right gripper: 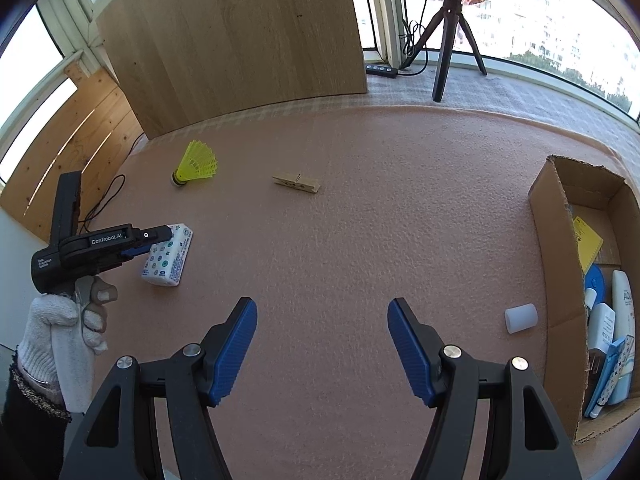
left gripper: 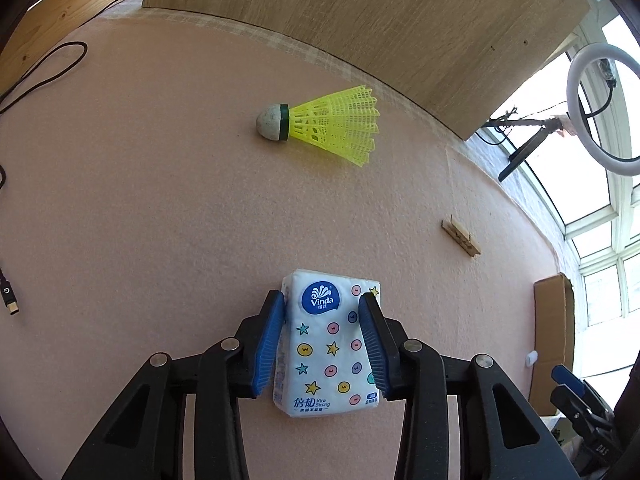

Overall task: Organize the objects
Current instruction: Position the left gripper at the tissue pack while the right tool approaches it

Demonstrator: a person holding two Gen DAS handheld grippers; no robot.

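Observation:
A white tissue pack (left gripper: pixel 328 344) printed with stars and dots lies flat on the pink mat (left gripper: pixel 160 200). My left gripper (left gripper: pixel 322 300) straddles it, and both blue pads touch its long sides. From the right wrist view, the same pack (right gripper: pixel 168 258) rests on the mat under the left gripper (right gripper: pixel 160 236), which a gloved hand (right gripper: pixel 52 328) holds. My right gripper (right gripper: pixel 322 304) hovers open over bare mat with nothing between its fingers. A yellow shuttlecock (left gripper: pixel 324 124) and a wooden clothespin (left gripper: pixel 461 237) lie farther out.
An open cardboard box (right gripper: pixel 556 240) at the right edge holds bottles and other items. A small white cylinder (right gripper: pixel 521 318) lies just left of it. An upright wooden board (right gripper: pixel 232 40) closes off the back, a tripod (right gripper: pixel 448 36) stands beyond, and a black cable (left gripper: pixel 48 68) trails at the left.

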